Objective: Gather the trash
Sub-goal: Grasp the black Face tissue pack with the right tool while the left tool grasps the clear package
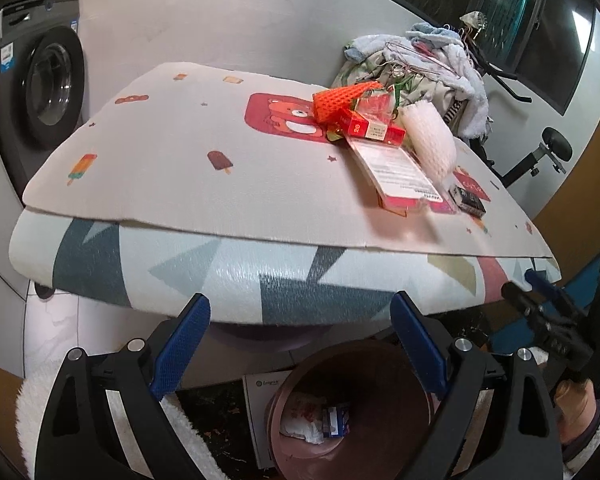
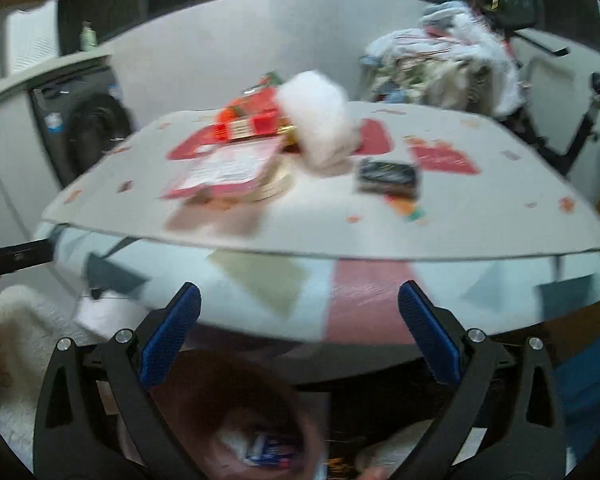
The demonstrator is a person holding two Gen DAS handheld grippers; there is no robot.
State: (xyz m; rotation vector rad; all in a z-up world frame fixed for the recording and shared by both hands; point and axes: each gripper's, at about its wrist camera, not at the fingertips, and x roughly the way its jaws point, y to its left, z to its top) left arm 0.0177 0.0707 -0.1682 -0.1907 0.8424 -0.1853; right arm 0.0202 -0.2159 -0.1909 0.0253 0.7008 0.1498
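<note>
From where I stand, the job looks partly done. The brown bin [image 1: 352,404] sits on the floor just under the near edge of the table [image 1: 188,272], and a crumpled white wrapper and a small blue-and-white packet already lie at the bottom of it. Both tools hover over the bin with nothing in them: the left gripper [image 1: 300,344] has its jaws spread wide, and so does the right gripper [image 2: 300,332], though that view is smeared. Up on the table, well back from the bin, a heap of trash waits: an orange foam net [image 1: 340,102], a red box [image 1: 370,128], a white foam net [image 1: 430,142], a flat printed packet [image 1: 400,172] and a small dark box [image 1: 468,200].
</note>
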